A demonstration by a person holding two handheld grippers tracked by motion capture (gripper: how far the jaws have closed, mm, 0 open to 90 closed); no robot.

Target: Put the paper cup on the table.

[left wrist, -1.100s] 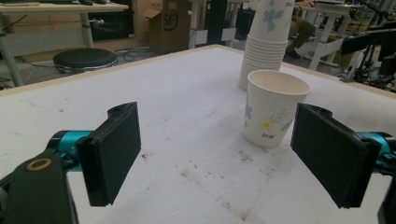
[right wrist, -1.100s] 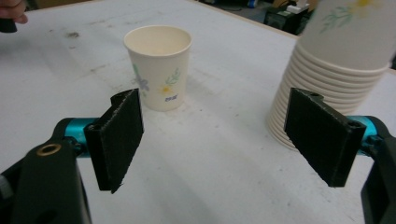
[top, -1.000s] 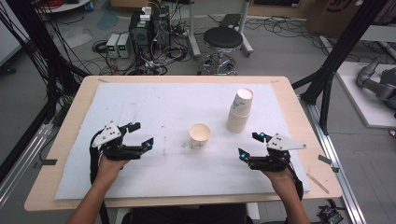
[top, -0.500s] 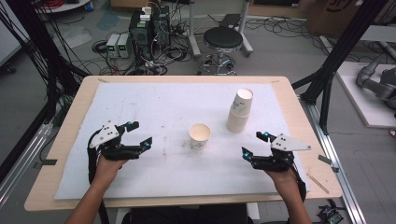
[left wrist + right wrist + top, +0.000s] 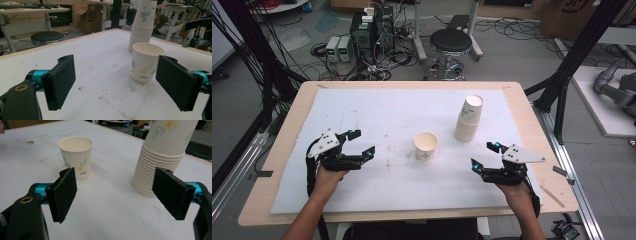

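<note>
Progress looks early: 1 paper cup [image 5: 425, 146] stands upright mid-surface [image 5: 377, 115], apart from the inverted cup stack [image 5: 468, 119] behind it. Left claw [image 5: 358, 144] and right claw [image 5: 482, 156] hover wide open, empty; any further unstacking remains, I judge.

A single cup [image 5: 425, 146] stands mid-table [image 5: 362, 107]; the cup stack [image 5: 469, 118] stands behind it, to its right.

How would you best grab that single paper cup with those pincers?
Grip the cup across its side wall, just below the rim, coming in level from the person's side. It stands upright and open-topped, apart from the stack, with clear table around it.
</note>
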